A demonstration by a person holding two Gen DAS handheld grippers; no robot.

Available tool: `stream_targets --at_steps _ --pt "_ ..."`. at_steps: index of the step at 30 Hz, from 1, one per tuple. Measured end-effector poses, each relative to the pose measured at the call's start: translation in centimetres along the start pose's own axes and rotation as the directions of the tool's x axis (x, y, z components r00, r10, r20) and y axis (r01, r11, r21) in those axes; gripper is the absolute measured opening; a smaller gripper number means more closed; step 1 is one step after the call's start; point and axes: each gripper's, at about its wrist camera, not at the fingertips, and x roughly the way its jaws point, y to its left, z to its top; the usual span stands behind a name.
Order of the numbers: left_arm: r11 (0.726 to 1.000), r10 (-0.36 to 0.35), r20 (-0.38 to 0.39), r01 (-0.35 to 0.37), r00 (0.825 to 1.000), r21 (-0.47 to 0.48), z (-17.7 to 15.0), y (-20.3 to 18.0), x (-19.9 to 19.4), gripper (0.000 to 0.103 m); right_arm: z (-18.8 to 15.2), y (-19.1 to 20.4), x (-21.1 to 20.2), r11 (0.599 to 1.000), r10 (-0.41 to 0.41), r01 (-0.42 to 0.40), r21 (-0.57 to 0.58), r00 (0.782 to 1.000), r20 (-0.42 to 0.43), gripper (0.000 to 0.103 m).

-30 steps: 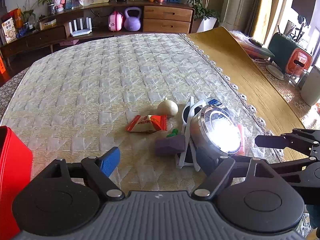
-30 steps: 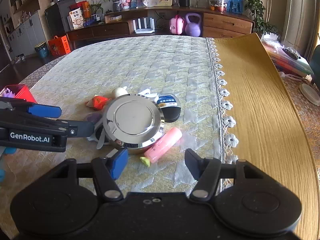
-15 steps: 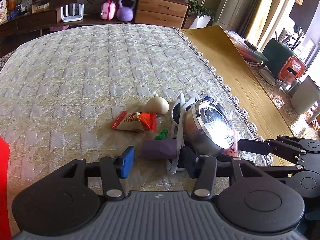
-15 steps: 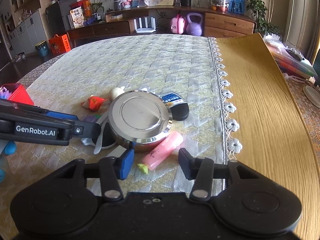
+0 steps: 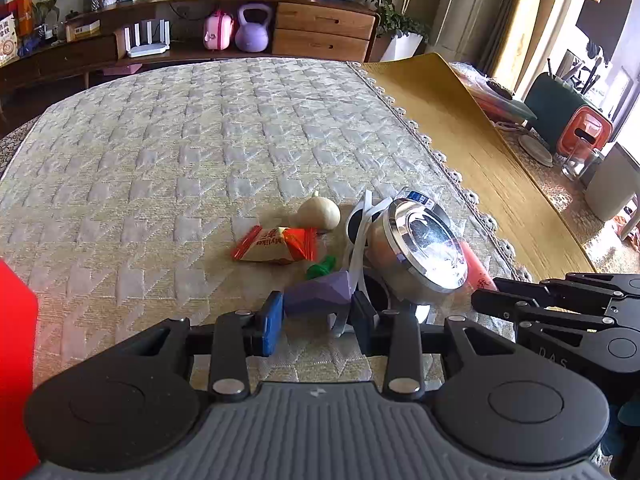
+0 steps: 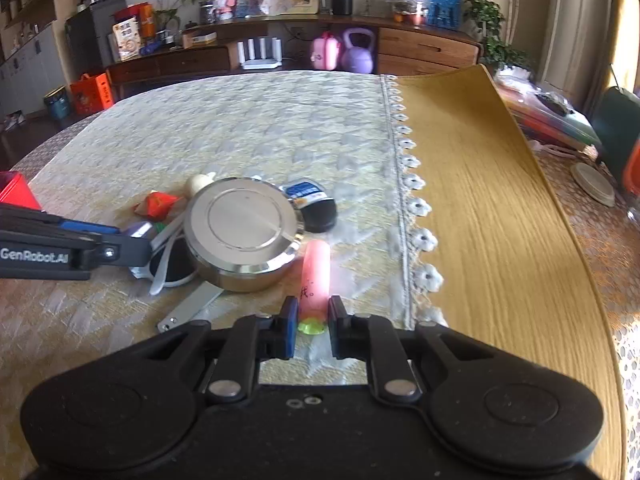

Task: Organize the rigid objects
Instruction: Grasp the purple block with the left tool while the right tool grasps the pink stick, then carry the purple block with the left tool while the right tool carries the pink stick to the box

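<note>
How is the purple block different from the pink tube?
The purple block is chunky with flat faces; the pink tube is long and round. The block sits left of the steel tin, the tube right of it. The left gripper is closing around the block; the right gripper pinches the tube. Both lie on the cloth.

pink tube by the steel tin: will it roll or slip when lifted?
Likely rolls if nudged: the pink tube is a smooth cylinder lying flat on the tablecloth. Probably light and stiff. The right gripper has its jaws shut near one end, so the far end may droop.

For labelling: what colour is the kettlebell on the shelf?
Purple kettlebell; clearest in the left wrist view.
</note>
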Motion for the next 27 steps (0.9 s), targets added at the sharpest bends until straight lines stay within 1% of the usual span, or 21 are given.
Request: stream_targets --at_steps 5,9,18,27 --pt "1.000 -0.001 0.007 0.001 1.000 0.000 -0.7 0.2 -1.8 0.036 -0.6 -0.2 -1.6 0.999 0.006 -0.006 0.044 1.000 0.007 0.015" --pt "1.000 0.008 0.006 -0.008 1.000 -0.001 -1.4 0.3 -3.7 0.036 -0.7 0.8 -3.6 0.999 0.024 -0.025 0.032 0.999 0.028 0.015" --pt "0.999 0.032 0.038 -0.031 0.999 -0.022 -3.0 1.7 -8.9 0.036 -0.6 4.5 -8.4 0.995 0.098 -0.098 0.002 0.993 0.071 0.015" --pt "0.997 0.070 0.071 -0.067 0.995 -0.045 -4.6 4.1 -13.9 0.036 -0.4 9.6 -11.3 0.982 0.184 -0.179 -0.064 0.978 0.094 0.015"
